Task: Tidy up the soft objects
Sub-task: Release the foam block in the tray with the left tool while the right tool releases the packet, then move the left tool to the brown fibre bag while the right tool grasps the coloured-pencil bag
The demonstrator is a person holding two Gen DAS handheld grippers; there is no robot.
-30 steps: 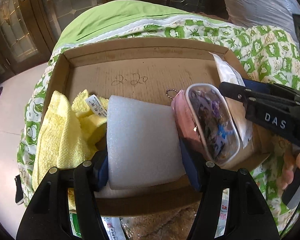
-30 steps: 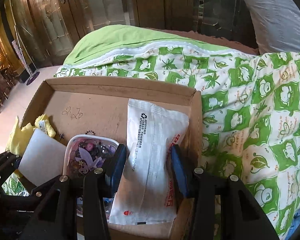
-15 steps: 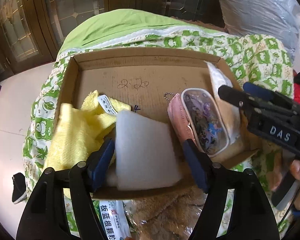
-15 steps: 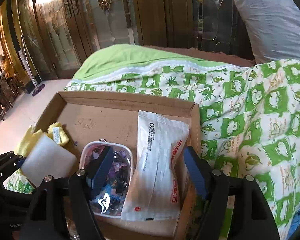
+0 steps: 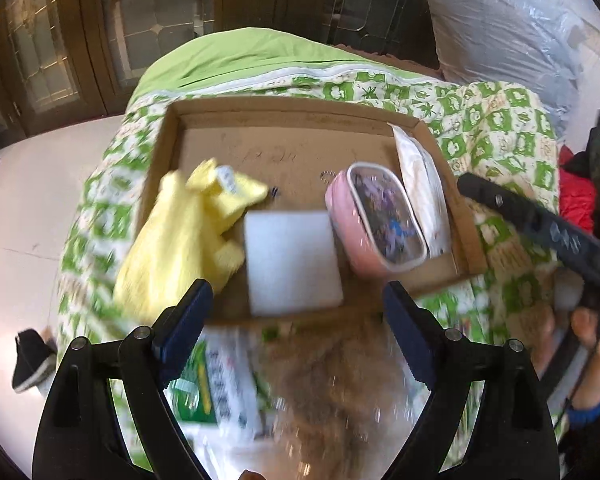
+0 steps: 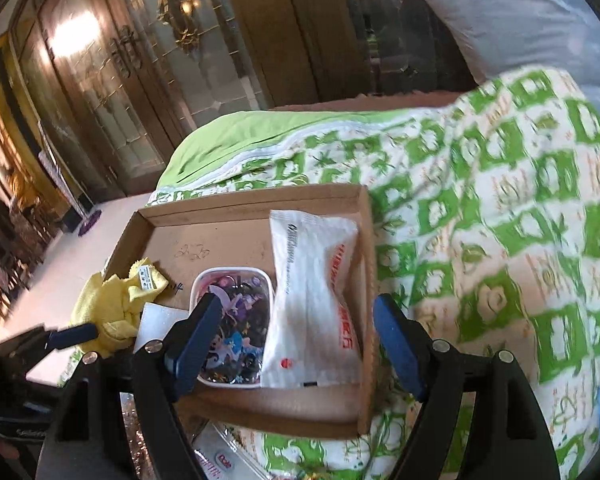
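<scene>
Both grippers have drawn back and up from the cardboard tray [image 5: 162, 168]: a second ago the left gripper [image 5: 296, 320] had the white foam block [image 5: 292, 258] between its pads and the right gripper [image 6: 296, 342] was clamped on the white tissue pack [image 6: 312, 300]; now both sets of jaws stand wide apart and hold nothing. The foam block lies flat in the tray against its near edge, between the yellow towel [image 5: 188, 236], which spills over the tray's left edge, and the pink pouch [image 5: 376, 220]; the tissue pack lies along the tray's right wall, its long axis running from the near edge to the far one. The tray itself rests on the green-patterned quilt [image 6: 500, 220] of the bed. What is left to sort seems to lie on the bed just before the tray's near edge, under the left gripper: a printed packet [image 5: 216, 380] and something brown and furry [image 5: 332, 384], though blur makes both hard to name. They sit below and slightly behind the left jaws, so the left hand is the nearer one, and would have to dip toward itself rather than reach forward.
</scene>
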